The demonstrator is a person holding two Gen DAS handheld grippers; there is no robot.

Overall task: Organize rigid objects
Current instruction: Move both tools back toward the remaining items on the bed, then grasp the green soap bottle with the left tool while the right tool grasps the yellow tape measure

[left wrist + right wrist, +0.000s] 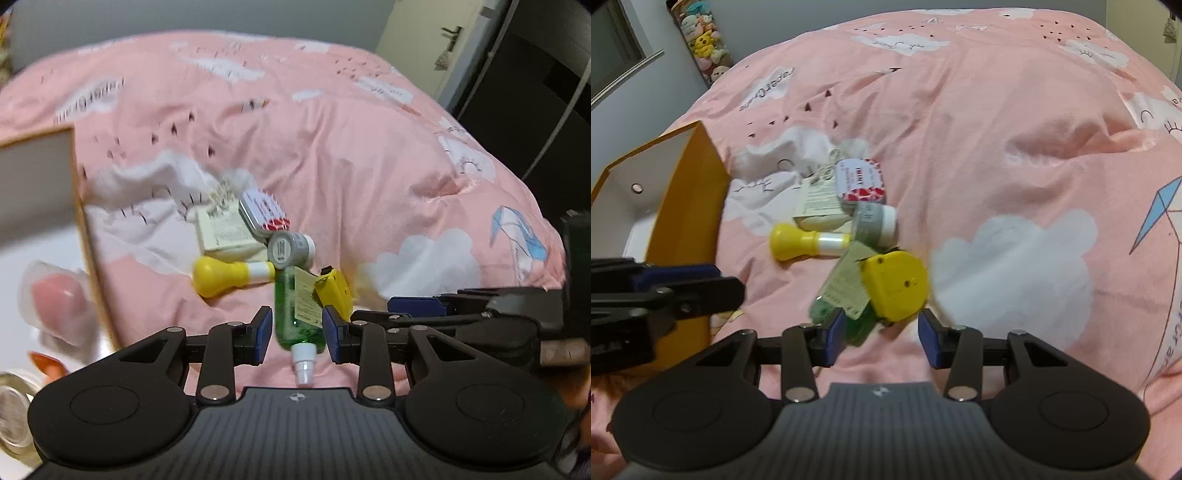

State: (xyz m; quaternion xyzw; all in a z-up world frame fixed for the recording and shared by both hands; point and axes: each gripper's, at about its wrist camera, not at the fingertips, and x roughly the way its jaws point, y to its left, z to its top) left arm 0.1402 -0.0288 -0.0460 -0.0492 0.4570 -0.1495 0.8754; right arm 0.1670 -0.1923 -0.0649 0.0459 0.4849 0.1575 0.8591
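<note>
A small pile lies on the pink bedspread (997, 129): a green spray bottle (291, 295) (822, 310), a yellow tape measure (334, 291) (894, 284), a yellow bulb-shaped bottle (221, 275) (798, 240), a grey jar (290, 249) (873, 223), a red-and-white tin (264, 212) (860, 181) and a cream packet (225, 232) (818, 206). My left gripper (297, 332) hovers with jaws narrowly parted, the green bottle showing through the gap; the right wrist view puts its fingers (713, 280) left of the pile. My right gripper (882, 332) is open, pads flanking the tape measure's near edge.
An orange-walled box (86, 236) (690, 206) stands to the left of the pile, with a pink wrapped item (55, 299) and a glass jar (11, 413) inside. Plush toys (705, 40) hang at the far left wall. A door (413, 44) is beyond the bed.
</note>
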